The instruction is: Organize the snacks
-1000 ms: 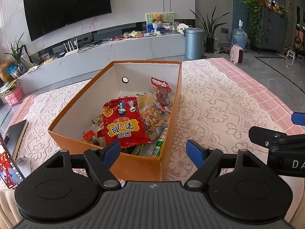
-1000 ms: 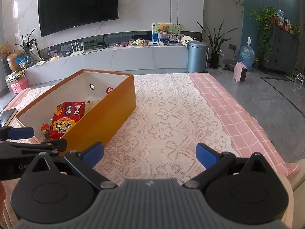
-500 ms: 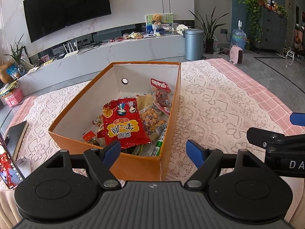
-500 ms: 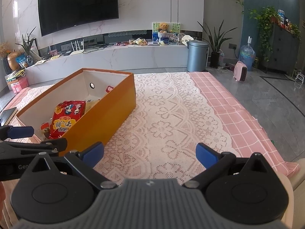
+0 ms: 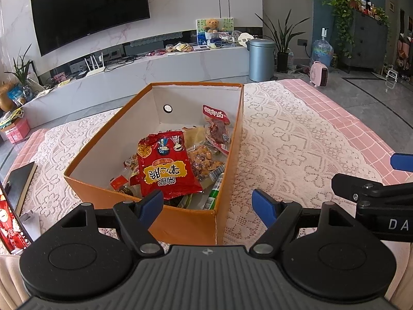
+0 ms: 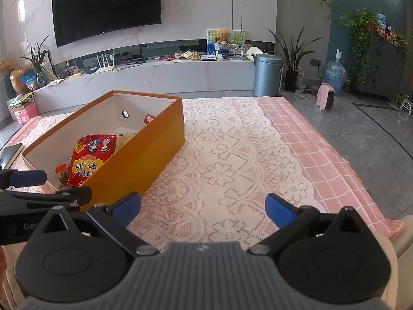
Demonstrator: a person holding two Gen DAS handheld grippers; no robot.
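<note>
Both grippers are hanging over the white lace tablecloth, fingers spread wide and holding nothing: left gripper at the near end of the orange cardboard box, right gripper beside it. The big red snack bag lies on top of the other packets inside the box.

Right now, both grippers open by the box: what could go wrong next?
1. The left gripper sits low at the orange box near wall; pushing forward could shove the box across the lace cloth.
2. The big red snack bag lies loose atop other packets; a grab might drag neighbours.
3. The right gripper is close beside the left; they could collide.
</note>
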